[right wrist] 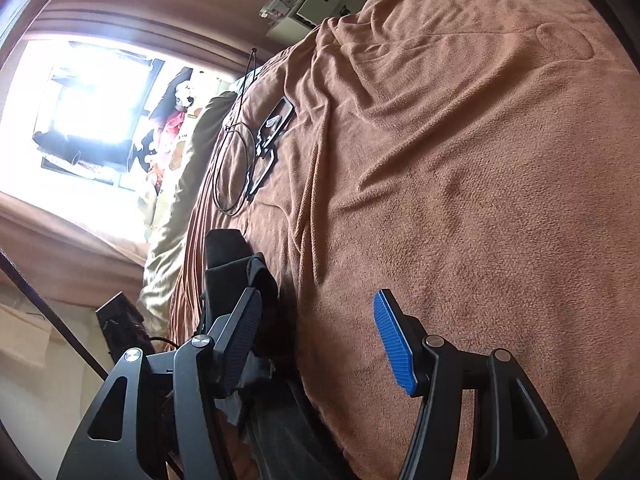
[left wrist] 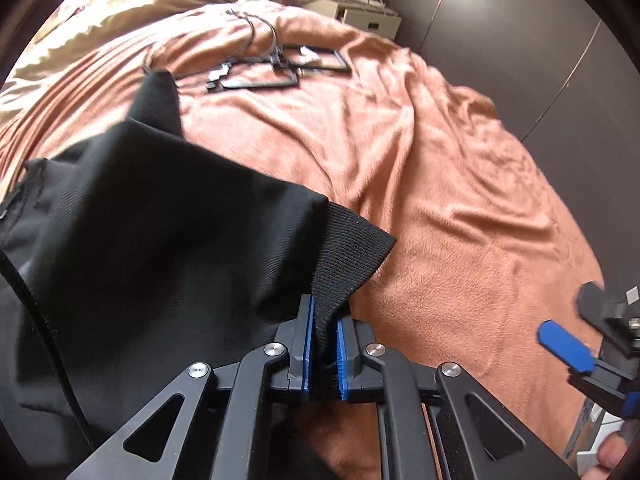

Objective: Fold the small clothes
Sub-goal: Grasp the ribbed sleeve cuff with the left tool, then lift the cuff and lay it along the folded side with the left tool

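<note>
Pinching the ribbed cuff of a black knit garment (left wrist: pixel 168 220), the left gripper (left wrist: pixel 325 344) holds it above the rumpled orange-brown fleece blanket (left wrist: pixel 420 184). Seen from the right wrist, the right gripper (right wrist: pixel 316 344) stands released, empty, over that blanket (right wrist: pixel 460 184), beside the garment (right wrist: pixel 240 276).

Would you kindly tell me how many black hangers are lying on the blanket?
2: overlapping hangers, one left, one right, far up the blanket. More may hide under the black garment.
</note>
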### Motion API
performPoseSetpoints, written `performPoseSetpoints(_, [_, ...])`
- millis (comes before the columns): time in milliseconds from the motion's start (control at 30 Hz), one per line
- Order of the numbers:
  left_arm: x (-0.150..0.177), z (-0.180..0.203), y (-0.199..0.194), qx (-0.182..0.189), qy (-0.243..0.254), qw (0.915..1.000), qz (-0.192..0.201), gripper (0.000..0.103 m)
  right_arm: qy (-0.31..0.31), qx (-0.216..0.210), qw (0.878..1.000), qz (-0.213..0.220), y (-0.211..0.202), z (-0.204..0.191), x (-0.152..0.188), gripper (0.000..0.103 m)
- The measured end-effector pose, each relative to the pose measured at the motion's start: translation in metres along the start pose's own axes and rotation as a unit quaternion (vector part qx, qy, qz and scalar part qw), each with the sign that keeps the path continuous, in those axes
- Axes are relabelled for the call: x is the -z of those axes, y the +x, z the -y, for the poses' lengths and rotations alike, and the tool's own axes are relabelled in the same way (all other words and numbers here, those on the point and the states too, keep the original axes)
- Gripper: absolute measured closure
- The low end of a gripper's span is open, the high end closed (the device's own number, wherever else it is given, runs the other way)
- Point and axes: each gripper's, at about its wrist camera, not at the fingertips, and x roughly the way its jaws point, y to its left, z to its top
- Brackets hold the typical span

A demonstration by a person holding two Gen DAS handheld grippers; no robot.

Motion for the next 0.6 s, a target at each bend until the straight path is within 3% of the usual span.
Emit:
performPoseSetpoints(267, [-0.006,-0.040,-0.063,-0.022,-0.015,0.9987,0.043,0.094,-0.033,-0.009,0.999,-0.027,0.030,-0.024,0.017,0.046])
performPoseSetpoints(600, [0.004,-0.122,-0.141,-0.066,-0.057,0.9924,0.087,0.094,-0.066,-0.032,0.995,-0.071,0.087,-0.051,0.035,0.046])
